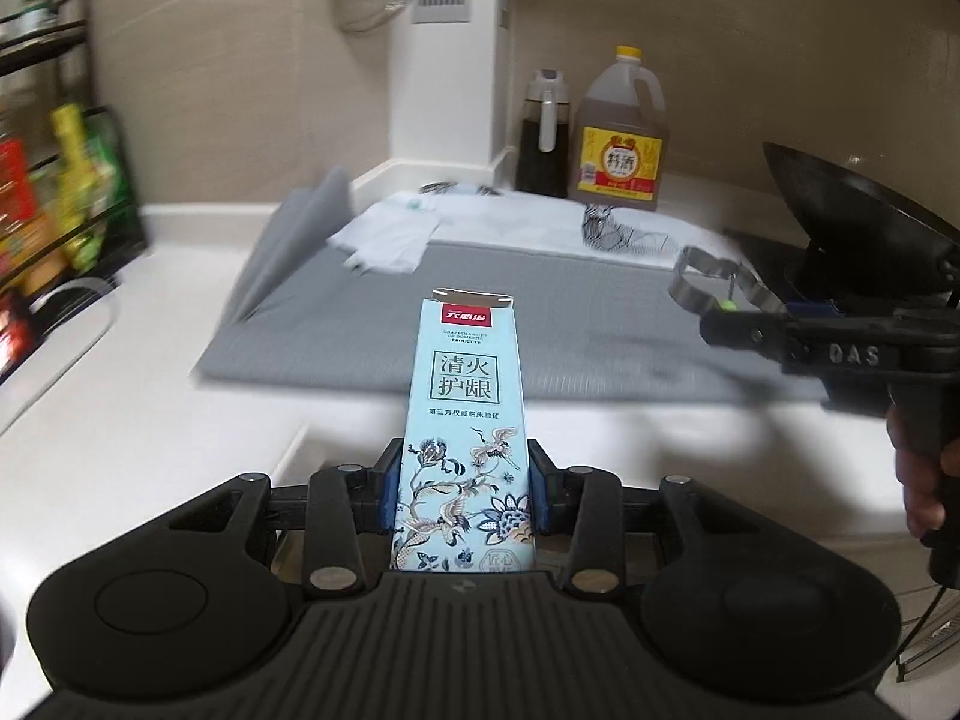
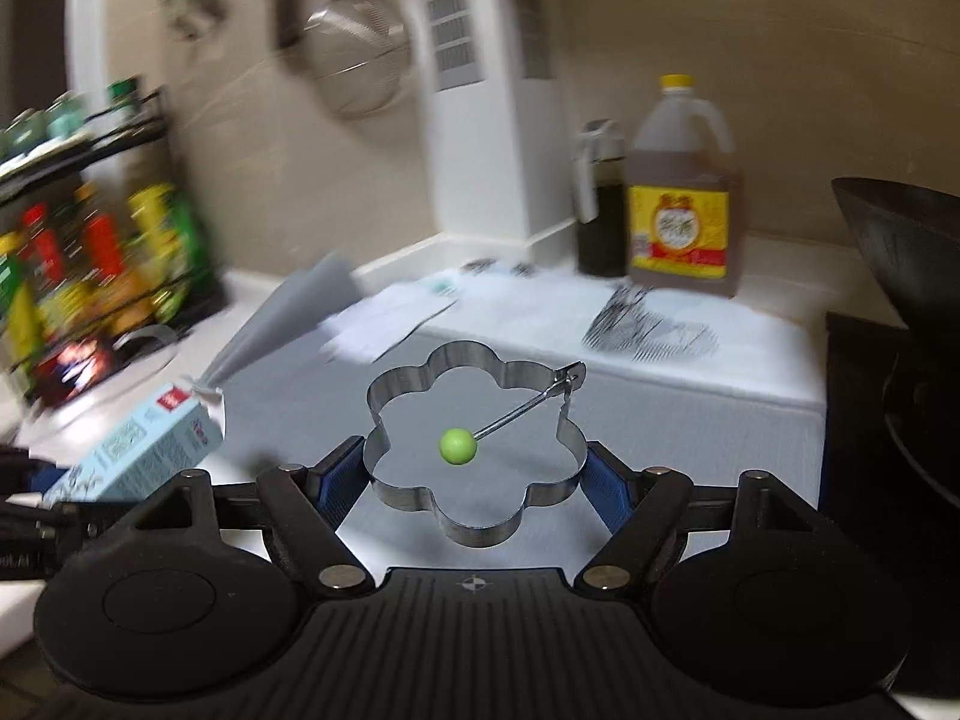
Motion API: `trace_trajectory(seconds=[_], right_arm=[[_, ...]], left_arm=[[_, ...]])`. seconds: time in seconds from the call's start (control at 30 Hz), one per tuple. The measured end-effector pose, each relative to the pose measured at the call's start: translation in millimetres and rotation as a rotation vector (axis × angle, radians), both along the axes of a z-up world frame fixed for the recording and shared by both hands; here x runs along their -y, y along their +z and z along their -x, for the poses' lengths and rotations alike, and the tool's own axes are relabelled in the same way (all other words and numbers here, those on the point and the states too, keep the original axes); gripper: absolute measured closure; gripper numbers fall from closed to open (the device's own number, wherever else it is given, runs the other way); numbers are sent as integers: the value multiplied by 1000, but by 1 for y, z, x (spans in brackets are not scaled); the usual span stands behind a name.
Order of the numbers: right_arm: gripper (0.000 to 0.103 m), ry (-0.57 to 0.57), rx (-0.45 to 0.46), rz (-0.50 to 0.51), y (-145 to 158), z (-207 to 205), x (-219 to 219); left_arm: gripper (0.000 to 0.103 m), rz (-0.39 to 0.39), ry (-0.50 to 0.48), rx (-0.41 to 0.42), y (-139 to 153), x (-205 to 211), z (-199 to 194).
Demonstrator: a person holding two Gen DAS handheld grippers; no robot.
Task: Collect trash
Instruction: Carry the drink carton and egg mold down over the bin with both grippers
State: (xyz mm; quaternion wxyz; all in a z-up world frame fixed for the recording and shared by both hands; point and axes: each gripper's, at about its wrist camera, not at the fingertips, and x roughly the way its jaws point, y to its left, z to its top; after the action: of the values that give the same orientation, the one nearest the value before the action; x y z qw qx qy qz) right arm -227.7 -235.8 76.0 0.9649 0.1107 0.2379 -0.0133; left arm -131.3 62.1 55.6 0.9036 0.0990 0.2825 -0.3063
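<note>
**Box and ring held over the counter**

Far left of the left claw [image 1: 462,492]: a black rack [image 1: 66,192] of blurred bottles, on the white counter [image 1: 150,396].

Between the left claw's blue pads [image 1: 389,489]: a pale blue box [image 1: 465,420], clamped on both sides, standing upright along the fingers, top flap open, printed with cranes and flowers. Ahead of it, lying flat on the counter: a grey mat [image 1: 540,312], its left edge curled up. Beyond the mat: white paper scraps [image 1: 390,234] and a crumpled black-and-white wrapper [image 1: 606,231].

Further ahead, against the wall: a dark dispenser bottle [image 1: 543,138] just beside a yellow-capped jug [image 1: 621,138].

Right of the left claw, in the left view: the right claw [image 1: 720,300], gripped by a hand [image 1: 924,480], with a black wok [image 1: 858,210] behind it.

From the right view: box [image 2: 138,450] low at left, tilted, well apart from the right claw [image 2: 474,468]. Between this claw's blue pads [image 2: 606,492]: a flower-shaped steel ring [image 2: 474,444], grasped across its width, held level above the mat [image 2: 690,432], its wire handle folded inward, ending in a green ball [image 2: 458,446]. Ahead: wrapper [image 2: 648,324], bottle [image 2: 600,204], jug [image 2: 681,192]. Far right: wok [image 2: 906,276].
</note>
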Motion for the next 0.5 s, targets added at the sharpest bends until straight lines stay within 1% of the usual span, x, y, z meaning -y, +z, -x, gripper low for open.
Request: trace_trajectory(seconds=[0.1, 0.2, 0.27, 0.4, 0.5], right_arm=[[25, 74, -38, 9, -6, 27, -26], [25, 139, -94, 9, -18, 48, -50], [25, 170, -132, 16, -26, 61, -65], [25, 223, -180, 45, -39, 86, -94], [25, 250, -194, 64, -44, 105, -110]], left_arm=[[59, 19, 59, -28, -8, -29, 30], [59, 40, 128, -53, -17, -54, 56], [59, 50, 172, -56, -23, -70, 74], [59, 28, 236, -40, -40, -91, 107], [59, 23, 248, -59, -52, -102, 126]])
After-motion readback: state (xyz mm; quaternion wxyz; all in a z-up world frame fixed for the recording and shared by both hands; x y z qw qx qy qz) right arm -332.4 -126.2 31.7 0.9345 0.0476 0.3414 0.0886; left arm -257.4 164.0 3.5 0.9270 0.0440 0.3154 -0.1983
